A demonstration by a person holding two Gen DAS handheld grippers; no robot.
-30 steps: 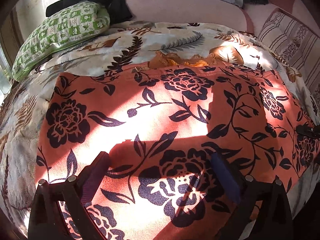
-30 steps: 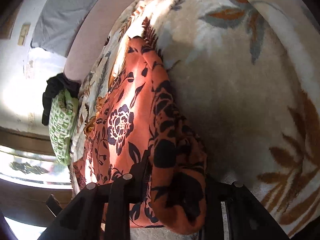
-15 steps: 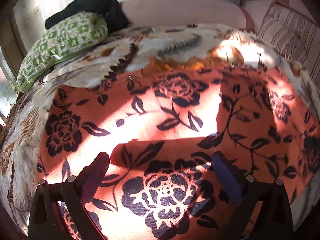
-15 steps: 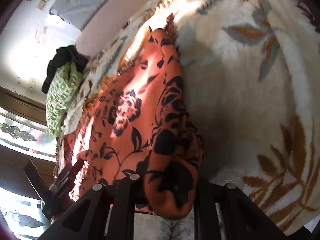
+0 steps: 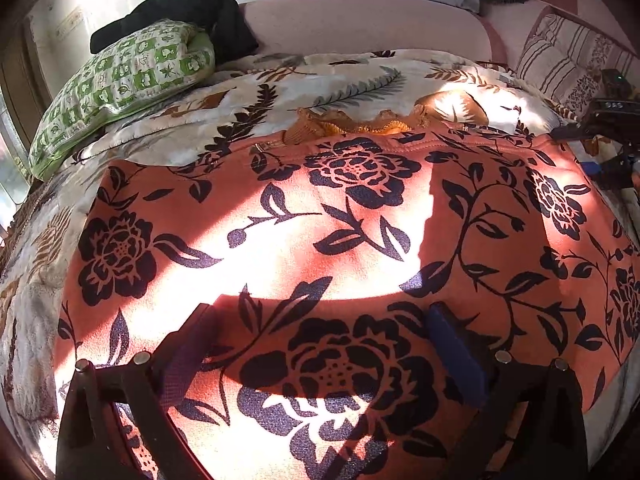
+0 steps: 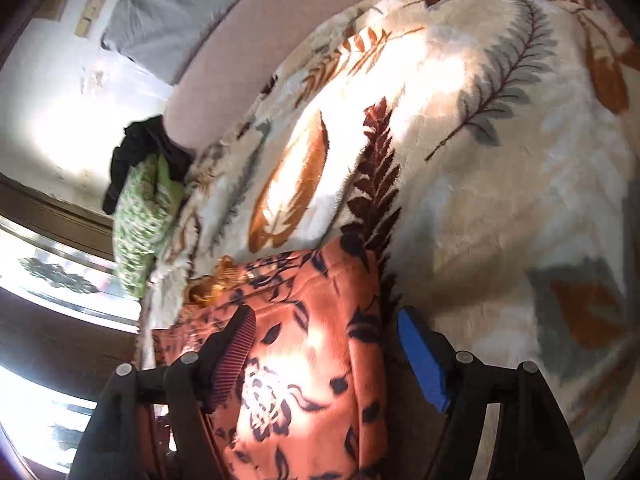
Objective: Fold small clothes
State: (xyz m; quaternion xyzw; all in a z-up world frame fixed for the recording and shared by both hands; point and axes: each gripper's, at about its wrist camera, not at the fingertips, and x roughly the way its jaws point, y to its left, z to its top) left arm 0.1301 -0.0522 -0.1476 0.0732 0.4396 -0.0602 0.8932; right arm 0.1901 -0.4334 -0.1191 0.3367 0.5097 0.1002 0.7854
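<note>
An orange garment with black flowers (image 5: 320, 240) lies spread flat on a cream leaf-print blanket (image 5: 340, 80). My left gripper (image 5: 320, 344) is open and empty, low over the garment's near part. My right gripper (image 6: 326, 340) is open over the garment's far right corner (image 6: 312, 344), with that edge between the fingers, apart from both pads. The right gripper also shows at the right edge of the left wrist view (image 5: 612, 140). A yellow-orange frilled piece (image 5: 352, 124) peeks from under the garment's far edge.
A green patterned pillow (image 5: 124, 84) with a black garment (image 5: 188, 12) behind it lies at the back left. A pink headboard (image 5: 360, 20) runs along the back. A striped cushion (image 5: 572, 60) is at the back right. A window (image 6: 48, 280) is on the left.
My right gripper has opened and let go of the garment's bunched edge, which now lies flatter on the blanket. My left gripper stayed open over the garment.
</note>
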